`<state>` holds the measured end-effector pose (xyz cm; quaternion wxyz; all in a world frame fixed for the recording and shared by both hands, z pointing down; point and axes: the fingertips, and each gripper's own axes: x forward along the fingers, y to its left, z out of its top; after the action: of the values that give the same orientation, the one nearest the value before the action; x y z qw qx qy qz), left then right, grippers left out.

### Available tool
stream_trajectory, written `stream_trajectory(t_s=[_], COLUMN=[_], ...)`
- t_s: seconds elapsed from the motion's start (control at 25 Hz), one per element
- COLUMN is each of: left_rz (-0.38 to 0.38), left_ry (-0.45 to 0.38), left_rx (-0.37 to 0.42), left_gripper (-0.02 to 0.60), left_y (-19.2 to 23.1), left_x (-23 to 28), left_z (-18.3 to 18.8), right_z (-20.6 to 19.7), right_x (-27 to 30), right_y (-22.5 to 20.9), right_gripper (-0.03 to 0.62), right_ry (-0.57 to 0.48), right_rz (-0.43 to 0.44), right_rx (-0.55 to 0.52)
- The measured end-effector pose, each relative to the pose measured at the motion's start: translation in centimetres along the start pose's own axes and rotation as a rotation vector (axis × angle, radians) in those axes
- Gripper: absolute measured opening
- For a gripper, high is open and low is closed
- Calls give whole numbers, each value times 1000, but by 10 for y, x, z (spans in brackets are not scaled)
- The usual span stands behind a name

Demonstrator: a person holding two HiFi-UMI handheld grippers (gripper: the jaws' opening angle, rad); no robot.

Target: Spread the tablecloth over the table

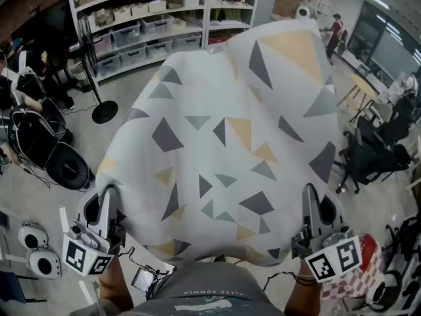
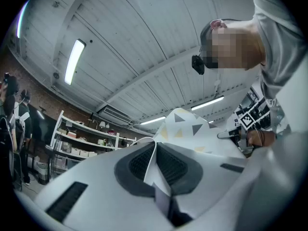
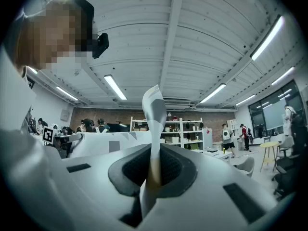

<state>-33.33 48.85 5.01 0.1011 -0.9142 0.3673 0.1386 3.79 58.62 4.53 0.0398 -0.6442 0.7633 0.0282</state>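
1. Left hand-held gripper (image 1: 108,191): closed on the tablecloth (image 1: 223,143). In the left gripper view the two dark pads (image 2: 139,162) meet on a thin fold of cloth clamped between them. The grip sits at the near left corner of the cloth.

2. Right hand-held gripper (image 1: 309,191): closed on the near right corner of the cloth. In the right gripper view a narrow strip of cloth stands up out of the shut jaws. The pads press on it from both sides.

3. Tablecloth: white, printed with grey and pale orange triangles.
- The near edge runs from one gripper to the other, just in front of the person's shirt (image 1: 197,295).
- The rest is held up in the air and billows forward, away from the person, in a domed shape.
- The far edge is raised and overlaps the lower part of the shelves (image 1: 151,18) in the head view.
- The cloth fills the middle of the head view and hides everything under it. Whether any part of it rests on a surface cannot be told.

4. Surroundings:
- The shelves carry boxes and clear bins (image 1: 138,31).
- A stand (image 1: 104,110) with a round black base is on the floor (image 1: 39,196), left of the cloth.
- Black chairs (image 1: 368,157) are grouped to the right of the cloth.
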Motion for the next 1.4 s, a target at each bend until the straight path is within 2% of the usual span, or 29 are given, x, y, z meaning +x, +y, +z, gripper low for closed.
stream_trajectory(t_s=[0.72,1.12,1.4], left_rz=[-36,-41,-12], left_ry=[-6,0,28], left_rx=[-28,-55,-42], left_gripper=[0,2,2], left_y=[17,61,76], left_x=[7,20,47], left_z=[-24,-35,-62], right_z=[-15,-9,-36], right_x=[7,43,89], right_y=[2,12,-14], right_gripper=[12,12,13], right_ry=[6,4,8], right_rz=[-46,-64,-35], right_rx=[-2,25,58])
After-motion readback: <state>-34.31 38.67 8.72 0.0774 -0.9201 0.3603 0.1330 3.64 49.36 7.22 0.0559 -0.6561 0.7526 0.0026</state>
